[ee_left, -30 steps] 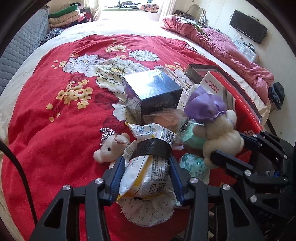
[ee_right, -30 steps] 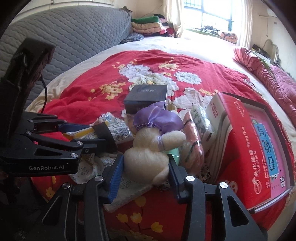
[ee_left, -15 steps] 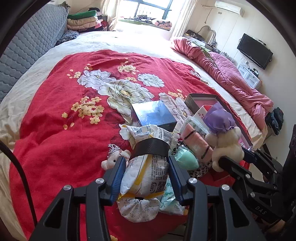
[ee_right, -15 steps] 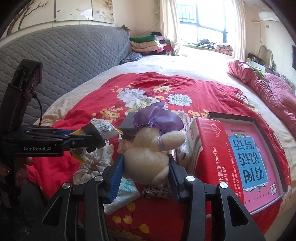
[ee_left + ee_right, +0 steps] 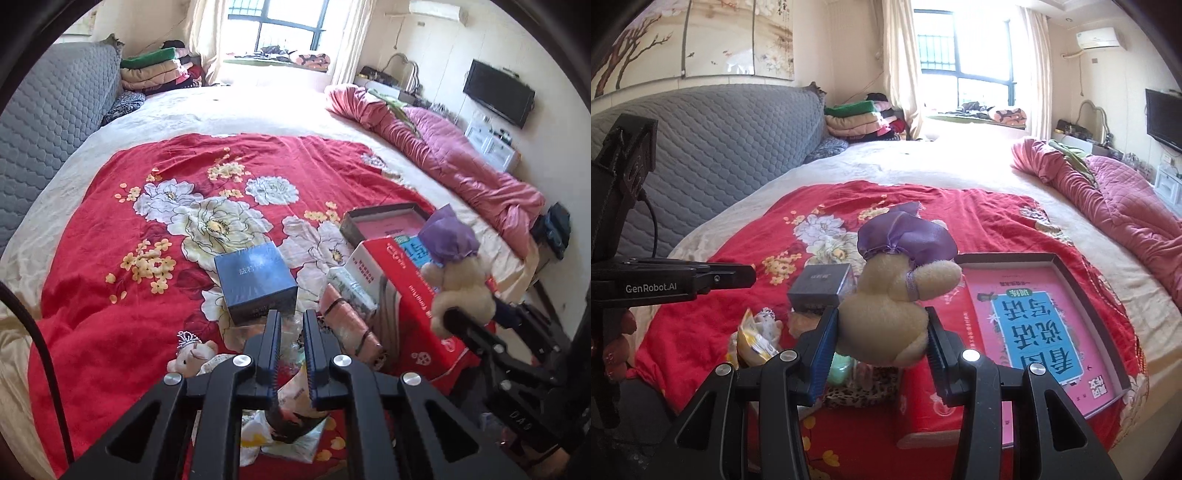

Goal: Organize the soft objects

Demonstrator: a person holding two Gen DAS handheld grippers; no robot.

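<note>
Snack packet (image 5: 295,413) slipped out since the last frame; my left gripper (image 5: 291,354) has just snapped closed w/ nothing between the pads, packet lying on the bed (image 5: 92,295) below. My right gripper (image 5: 882,350) clamps the plush bear (image 5: 886,314), lifted above the red box (image 5: 1034,314).

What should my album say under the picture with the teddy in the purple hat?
Right tool lifts a cream teddy in a purple cap above the red flowery blanket.

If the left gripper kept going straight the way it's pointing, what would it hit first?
Probably the dark blue box, just beyond the tips of the shut left gripper; depth is hard to judge, so clear wrapping lying in front of it might come first.
</note>
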